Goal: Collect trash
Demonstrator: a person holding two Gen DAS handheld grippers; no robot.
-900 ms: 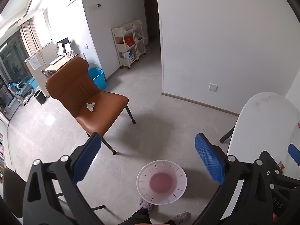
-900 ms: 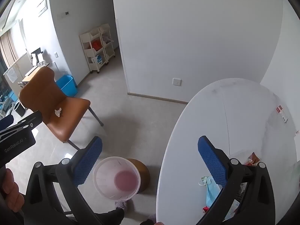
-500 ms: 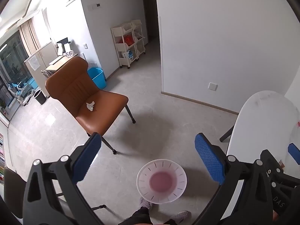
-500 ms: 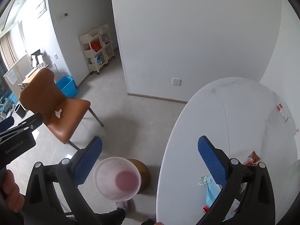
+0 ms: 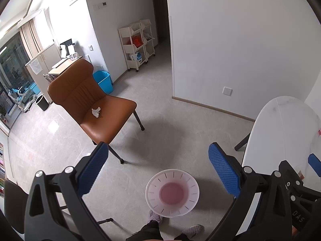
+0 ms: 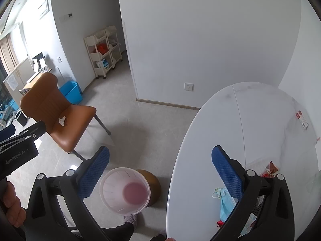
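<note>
A white waste bin (image 5: 172,193) with a pink bottom stands on the floor below me; it also shows in the right wrist view (image 6: 125,193). A crumpled white tissue (image 5: 95,112) lies on the brown chair seat (image 5: 104,116), also in the right wrist view (image 6: 61,120). A blue face mask (image 6: 224,202) and red wrappers (image 6: 269,169) lie on the white table (image 6: 250,124). My left gripper (image 5: 158,170) is open and empty above the floor. My right gripper (image 6: 160,170) is open and empty over the table's left edge.
A brown round stool (image 6: 153,182) stands behind the bin. A blue tub (image 5: 103,81) and a cream shelf cart (image 5: 138,46) stand by the far wall. A small black bin (image 5: 42,102) stands at the far left. A red-and-white card (image 6: 302,119) lies on the table.
Both views have shifted only slightly; the grippers stay open and nothing has been picked up.
</note>
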